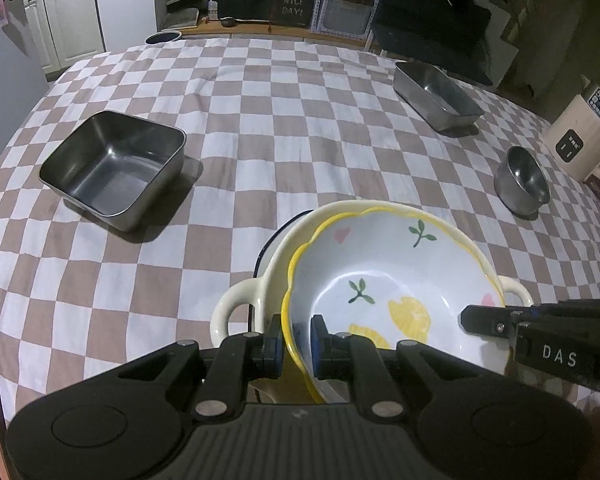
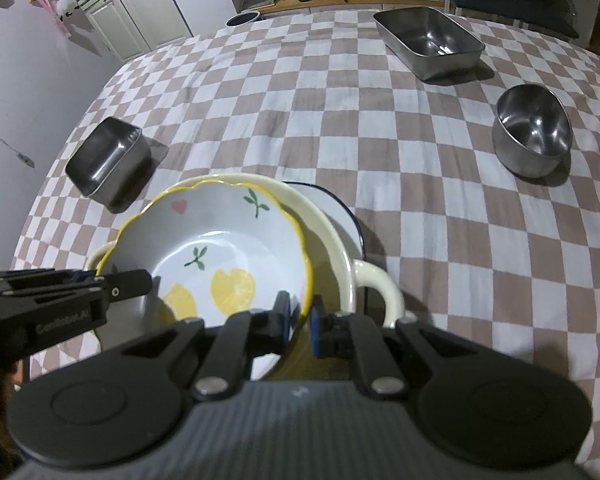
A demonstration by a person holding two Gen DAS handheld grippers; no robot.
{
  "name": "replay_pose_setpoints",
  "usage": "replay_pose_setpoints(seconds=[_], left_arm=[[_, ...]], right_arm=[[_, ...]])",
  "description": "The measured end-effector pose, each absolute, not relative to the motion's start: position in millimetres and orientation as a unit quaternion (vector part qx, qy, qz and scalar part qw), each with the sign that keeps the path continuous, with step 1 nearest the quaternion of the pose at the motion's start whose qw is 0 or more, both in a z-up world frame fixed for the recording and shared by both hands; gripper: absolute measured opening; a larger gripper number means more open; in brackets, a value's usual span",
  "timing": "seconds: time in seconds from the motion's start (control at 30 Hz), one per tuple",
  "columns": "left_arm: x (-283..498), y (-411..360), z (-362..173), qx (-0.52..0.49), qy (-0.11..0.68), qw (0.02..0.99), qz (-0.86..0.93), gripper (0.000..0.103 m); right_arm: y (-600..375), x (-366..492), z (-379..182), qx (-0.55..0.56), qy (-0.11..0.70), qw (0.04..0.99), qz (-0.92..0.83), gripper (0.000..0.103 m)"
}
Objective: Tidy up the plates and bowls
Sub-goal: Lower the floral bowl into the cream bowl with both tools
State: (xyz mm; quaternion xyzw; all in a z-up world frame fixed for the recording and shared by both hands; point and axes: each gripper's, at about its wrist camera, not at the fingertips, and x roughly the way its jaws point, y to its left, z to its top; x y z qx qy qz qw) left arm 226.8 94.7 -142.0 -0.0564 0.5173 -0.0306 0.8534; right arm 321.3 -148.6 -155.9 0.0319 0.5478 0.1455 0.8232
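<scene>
1. The lemon bowl (image 1: 384, 280), white inside with a wavy yellow rim and painted lemons, leaves and pink hearts, sits inside a cream pot (image 1: 240, 300) that has a loop handle on each side. The bowl is tilted and holds nothing.
2. Under the cream pot there is a white plate (image 2: 340, 216) with a dark blue edge, lying on the checked tablecloth (image 1: 260, 120).
3. The left gripper (image 1: 296, 344) is nearly closed, its blue pads pinching the near rim of the lemon bowl.
4. The right gripper (image 2: 300, 320) is also nearly closed and pinches the opposite side of the same rim, one pad inside the bowl and one outside.
5. A square steel tin (image 1: 112, 168) stands well apart to the left, empty.
6. A long steel tray (image 2: 428, 40) sits at the far side of the table, empty.
7. A round steel bowl (image 2: 534, 136) stands off to the right, empty too.
8. A cream kettle (image 1: 580, 136) stands at the table's right edge.
</scene>
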Motion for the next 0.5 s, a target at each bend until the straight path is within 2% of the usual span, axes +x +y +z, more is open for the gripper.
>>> replay_pose_setpoints(seconds=[0.5], left_arm=[[228.1, 91.9, -143.9, -0.048, 0.523, 0.85, -0.036, 0.015]], right_arm=[[-148.8, 323.5, -158.1, 0.017, 0.558, 0.818, 0.14, 0.012]])
